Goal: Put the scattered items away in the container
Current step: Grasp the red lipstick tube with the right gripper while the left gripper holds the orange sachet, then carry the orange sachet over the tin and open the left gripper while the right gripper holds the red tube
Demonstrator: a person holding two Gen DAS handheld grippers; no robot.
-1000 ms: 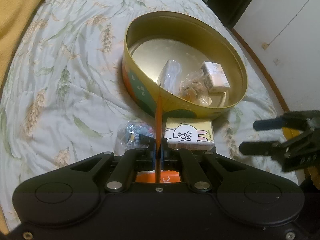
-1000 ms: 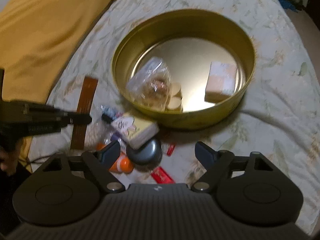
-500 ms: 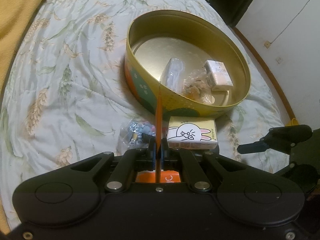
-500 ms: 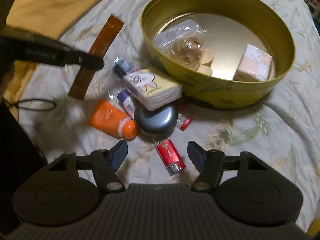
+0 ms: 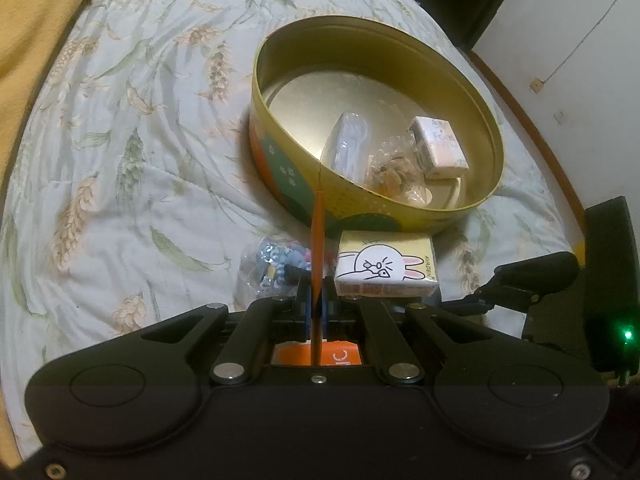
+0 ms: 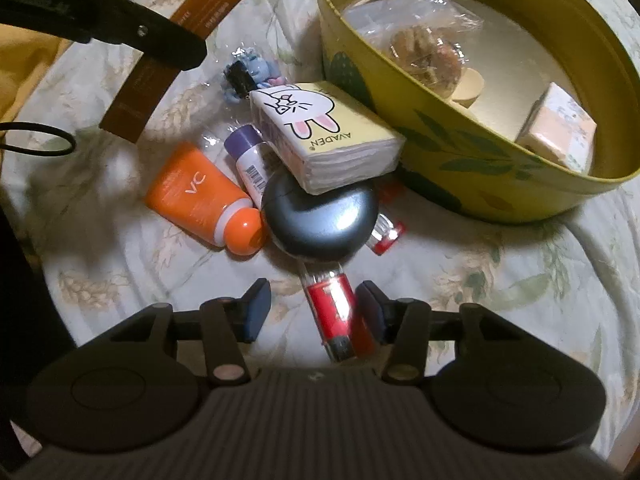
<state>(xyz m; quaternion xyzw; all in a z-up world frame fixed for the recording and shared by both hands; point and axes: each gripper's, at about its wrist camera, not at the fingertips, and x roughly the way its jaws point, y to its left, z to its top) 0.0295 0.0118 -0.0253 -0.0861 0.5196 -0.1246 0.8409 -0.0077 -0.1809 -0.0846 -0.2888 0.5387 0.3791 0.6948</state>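
Left tool (image 5: 316,304) is clamped on a thin brown flat strip (image 5: 317,240), held edge-on, pointing ahead toward the yellow round tin (image 5: 360,196). Right tool (image 6: 312,308) is closing around the red USB stick (image 6: 332,304), which lies on the bed (image 6: 500,272) between its pads, nearer the right one; contact cannot be told. Ahead of it: grey round case (image 6: 320,220), orange tube (image 6: 200,196), rabbit tissue pack (image 6: 324,136).

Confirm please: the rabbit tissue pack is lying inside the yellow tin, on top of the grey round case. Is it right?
Not quite. The rabbit tissue pack lies outside the yellow tin, on the bed beside it; it does rest on the grey round case. The right wrist view shows this.
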